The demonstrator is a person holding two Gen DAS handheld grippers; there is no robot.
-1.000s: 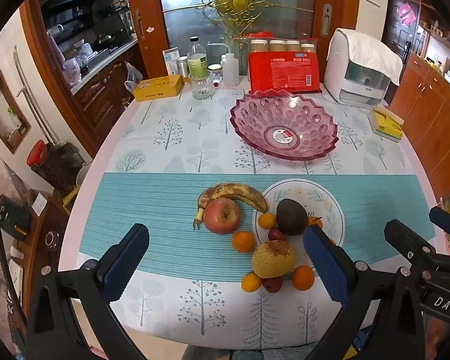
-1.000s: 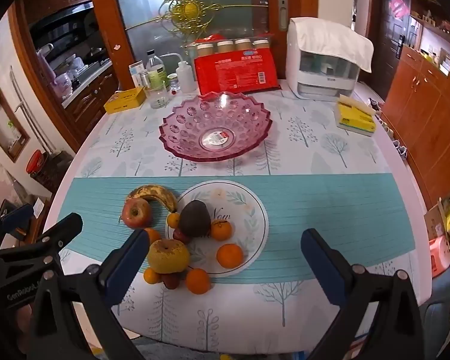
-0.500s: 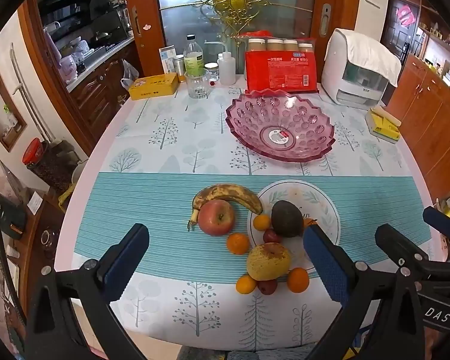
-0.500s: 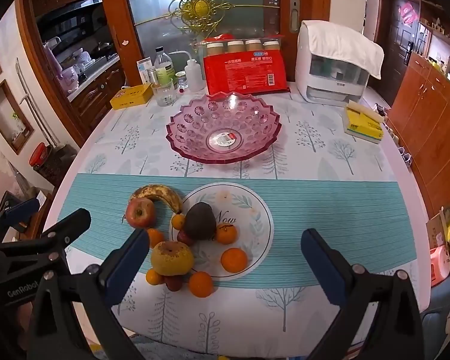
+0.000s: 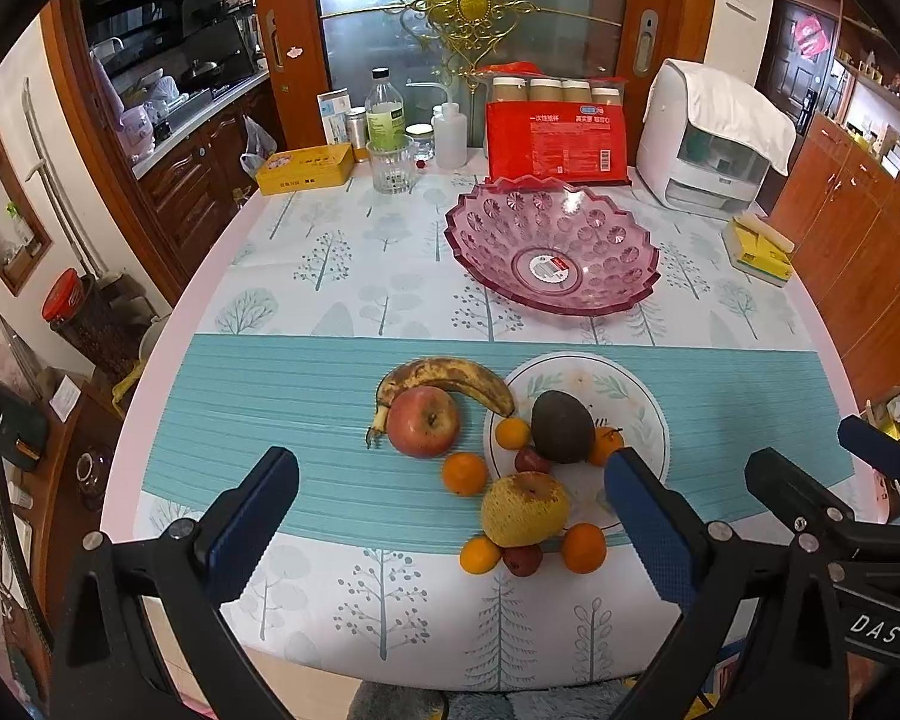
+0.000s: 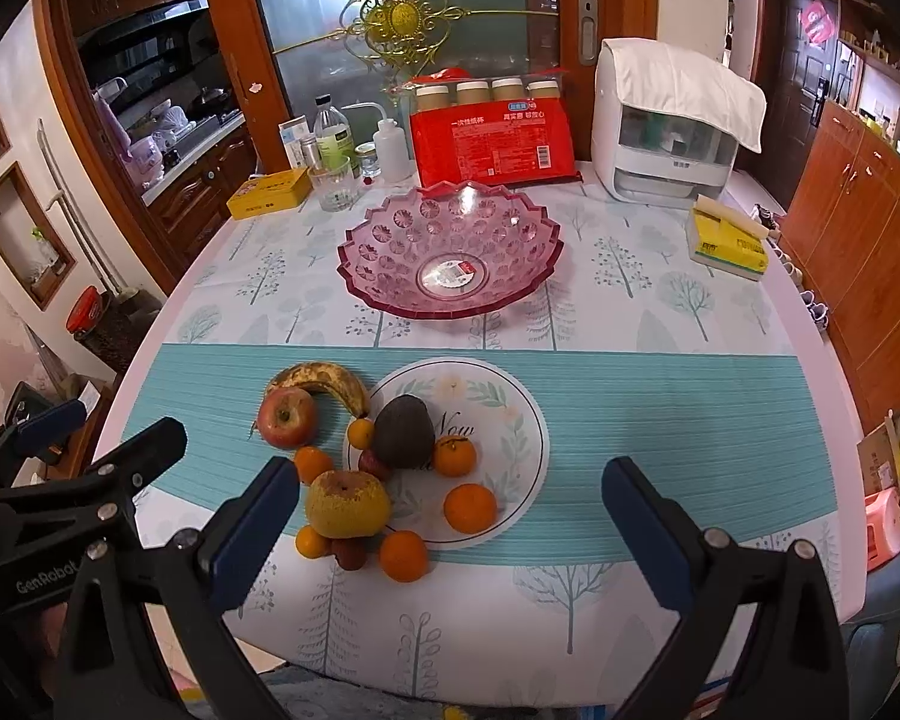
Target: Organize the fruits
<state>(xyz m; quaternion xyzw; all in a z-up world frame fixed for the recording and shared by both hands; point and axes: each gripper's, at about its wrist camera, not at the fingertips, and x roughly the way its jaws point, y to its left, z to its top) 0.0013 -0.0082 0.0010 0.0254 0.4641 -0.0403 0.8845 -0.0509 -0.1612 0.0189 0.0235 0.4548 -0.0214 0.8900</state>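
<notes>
Fruit lies at the table's near side: a browned banana [image 5: 444, 381], a red apple [image 5: 423, 421], a dark avocado [image 5: 561, 426], a yellow pear [image 5: 525, 509], several small oranges and small red fruits, on and beside a white floral plate [image 5: 636, 402]. An empty pink glass bowl [image 5: 552, 252] stands behind them. My left gripper [image 5: 450, 522] is open and empty, held above the table's near edge in front of the fruit. My right gripper [image 6: 450, 522] is open and empty, also near the front edge, right of the left one. The same bowl [image 6: 450, 252] and plate [image 6: 510, 414] show in the right wrist view.
At the table's back stand a yellow tin [image 5: 305, 168], a glass tumbler [image 5: 392, 171], bottles [image 5: 385, 111], a red packet [image 5: 555, 144] and a white appliance under a cloth [image 5: 711, 138]. A yellow pack [image 5: 759, 249] lies at the right. Kitchen cabinets stand left.
Both grippers have drawn back and up a little, so the fruit and bowl sit slightly farther off in both views. Both stay open. No fruit has moved.
</notes>
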